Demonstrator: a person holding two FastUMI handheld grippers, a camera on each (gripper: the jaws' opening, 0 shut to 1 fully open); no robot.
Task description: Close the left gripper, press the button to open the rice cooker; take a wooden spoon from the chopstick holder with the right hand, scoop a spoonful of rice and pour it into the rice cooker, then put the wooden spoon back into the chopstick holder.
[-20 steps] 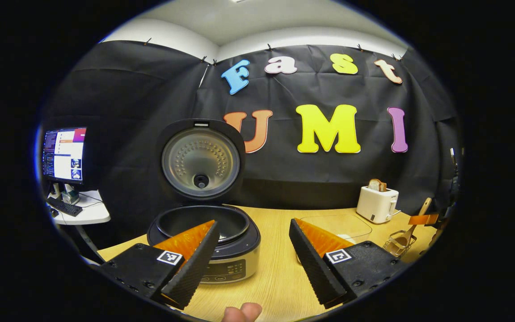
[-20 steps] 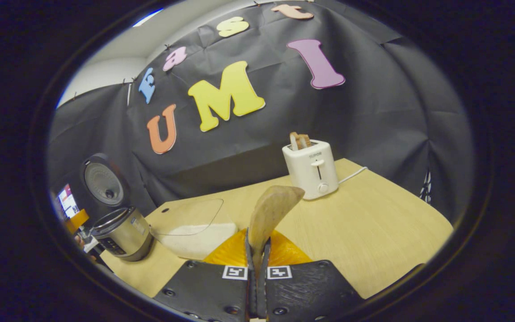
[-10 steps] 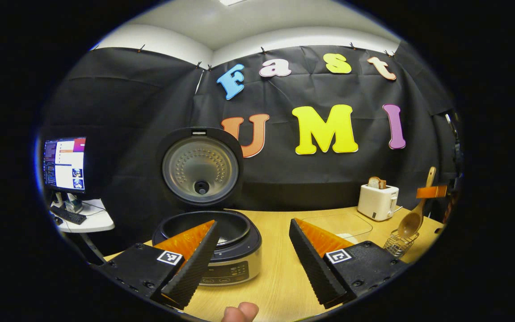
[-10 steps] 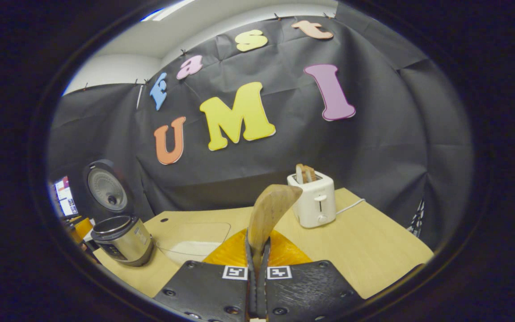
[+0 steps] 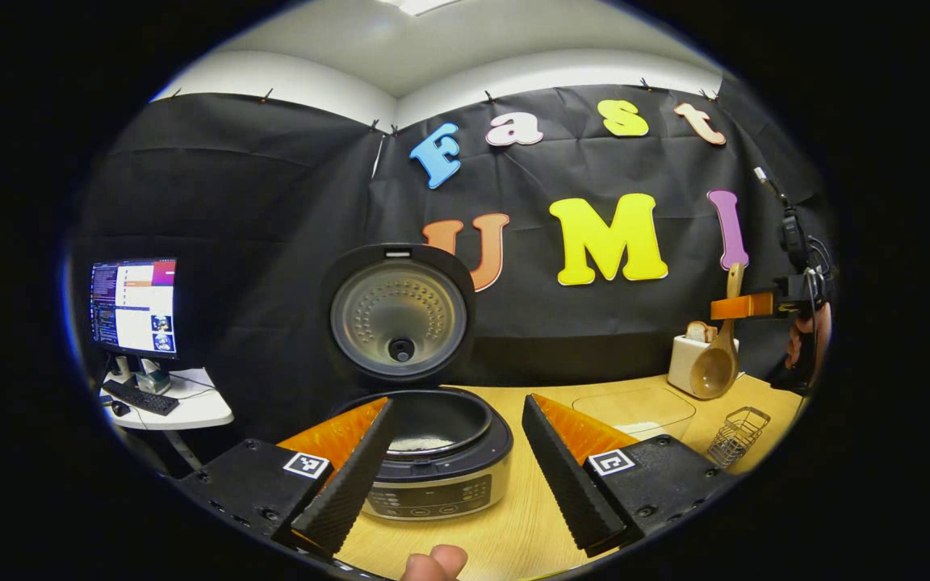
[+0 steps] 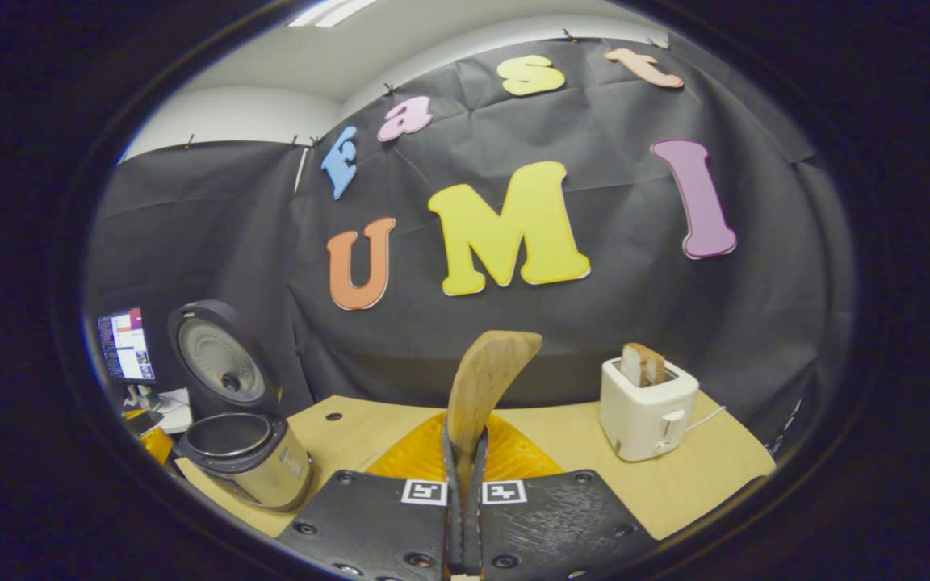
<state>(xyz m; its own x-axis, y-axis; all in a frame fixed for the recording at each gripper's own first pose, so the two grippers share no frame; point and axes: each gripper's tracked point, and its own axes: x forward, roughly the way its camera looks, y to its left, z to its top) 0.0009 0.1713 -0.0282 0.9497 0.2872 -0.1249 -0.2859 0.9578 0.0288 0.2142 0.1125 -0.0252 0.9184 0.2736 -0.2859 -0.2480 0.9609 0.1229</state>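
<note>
The right hand-held gripper (image 6: 462, 452) has lifted the wooden spoon (image 5: 717, 361) clear of the chopstick holder (image 5: 738, 436) — fingers clamped on its handle (bowl hanging down). The left hand-held gripper (image 5: 453, 456) stays spread before the open rice cooker (image 5: 425, 436) on the surface (image 5: 513, 516). No writing is legible.

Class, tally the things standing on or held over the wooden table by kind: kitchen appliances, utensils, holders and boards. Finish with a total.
Kitchen appliances: 2, the rice cooker and the toaster
Utensils: 1, the wooden spoon
Holders: 1, the chopstick holder
Boards: 1, the clear board
Total: 5
</note>
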